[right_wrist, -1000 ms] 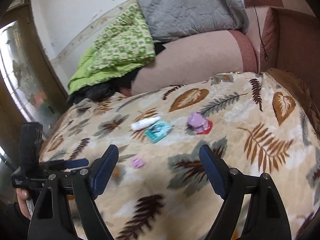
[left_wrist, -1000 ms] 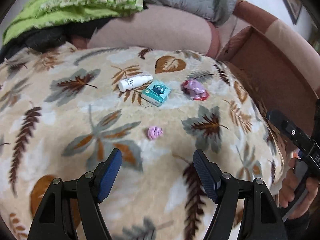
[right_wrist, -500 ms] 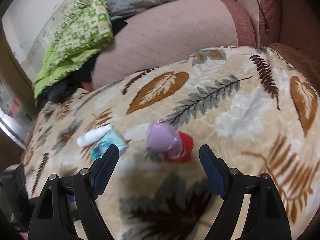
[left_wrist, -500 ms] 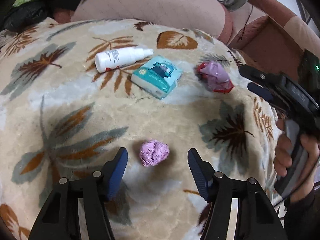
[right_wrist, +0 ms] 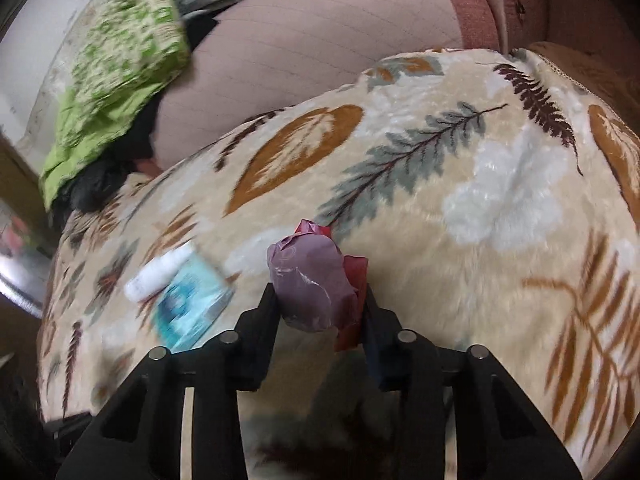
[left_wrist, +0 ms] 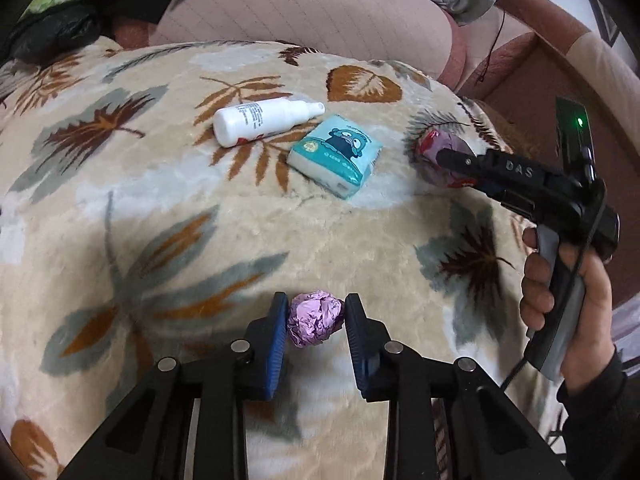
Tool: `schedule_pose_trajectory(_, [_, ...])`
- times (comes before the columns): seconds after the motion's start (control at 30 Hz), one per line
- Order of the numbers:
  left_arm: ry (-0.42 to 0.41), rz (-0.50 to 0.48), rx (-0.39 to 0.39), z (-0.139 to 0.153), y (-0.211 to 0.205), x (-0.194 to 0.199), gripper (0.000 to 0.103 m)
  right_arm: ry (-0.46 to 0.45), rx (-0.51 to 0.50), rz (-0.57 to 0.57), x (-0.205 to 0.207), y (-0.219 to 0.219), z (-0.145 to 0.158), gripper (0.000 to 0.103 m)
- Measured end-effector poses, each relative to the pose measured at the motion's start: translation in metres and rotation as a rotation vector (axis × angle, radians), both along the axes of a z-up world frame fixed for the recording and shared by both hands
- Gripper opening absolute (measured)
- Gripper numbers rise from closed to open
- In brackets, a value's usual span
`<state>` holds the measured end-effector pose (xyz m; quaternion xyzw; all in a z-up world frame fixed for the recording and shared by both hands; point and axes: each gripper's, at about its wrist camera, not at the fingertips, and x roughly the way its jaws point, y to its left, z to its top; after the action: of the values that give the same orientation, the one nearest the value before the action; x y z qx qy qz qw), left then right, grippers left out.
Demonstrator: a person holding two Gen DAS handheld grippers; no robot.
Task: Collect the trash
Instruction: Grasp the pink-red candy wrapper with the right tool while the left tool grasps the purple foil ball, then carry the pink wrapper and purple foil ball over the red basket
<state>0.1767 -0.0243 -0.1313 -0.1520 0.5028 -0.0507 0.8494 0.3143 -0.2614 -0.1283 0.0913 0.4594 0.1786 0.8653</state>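
Both hand-held grippers are closing on trash after dropping toward the leaf-print blanket (left_wrist: 120, 200).
Left hand-held gripper (left_wrist: 316, 320) is pinching a pink foil ball (left_wrist: 314, 322); right hand-held gripper (right_wrist: 320, 300) is clamping a purple-and-red wrapper (right_wrist: 312, 280). Nothing is binned yet; bottle (left_wrist: 264, 122) and tissue pack (left_wrist: 336, 154) are lying untouched.

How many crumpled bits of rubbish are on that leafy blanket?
2: a small purple foil ball in the left gripper, and a purple-and-red wrapper wad in the right gripper. More may be hidden.

Open blanket (left_wrist: 120, 208) left of and in front of the white bottle (left_wrist: 264, 122) and tissue pack (left_wrist: 336, 156), lying side by side. Blocked behind by the sofa back (left_wrist: 312, 16); armrest (left_wrist: 560, 92) close on the right.
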Motion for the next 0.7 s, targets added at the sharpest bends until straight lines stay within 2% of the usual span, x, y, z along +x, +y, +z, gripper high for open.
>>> schedule_pose_trajectory(0.13, [-0.012,0.021,-0.02,0.019,0.011,-0.03,0.029,-0.041,0.022,0.013,-0.042,-0.003,0.027,0.032])
schedule_pose_trajectory(0.27, [-0.043,0.038,-0.026,0.05,0.016,-0.07,0.029,-0.102,0.089,0.045,-0.113,-0.001,0.077,0.032])
schedule_pose_trajectory(0.37, [-0.107,0.046,-0.004,0.085,0.014,-0.113,0.029,-0.158,0.146,0.07,-0.168,0.0,0.115,0.032])
schedule_pose_trajectory(0.5, [-0.208,0.045,-0.03,0.13,0.009,-0.175,0.029,-0.236,0.211,0.081,-0.25,-0.007,0.159,0.032])
schedule_pose_trajectory(0.7, [-0.289,0.013,-0.071,0.17,-0.002,-0.246,0.029,-0.29,0.283,0.089,-0.334,-0.021,0.19,0.032])
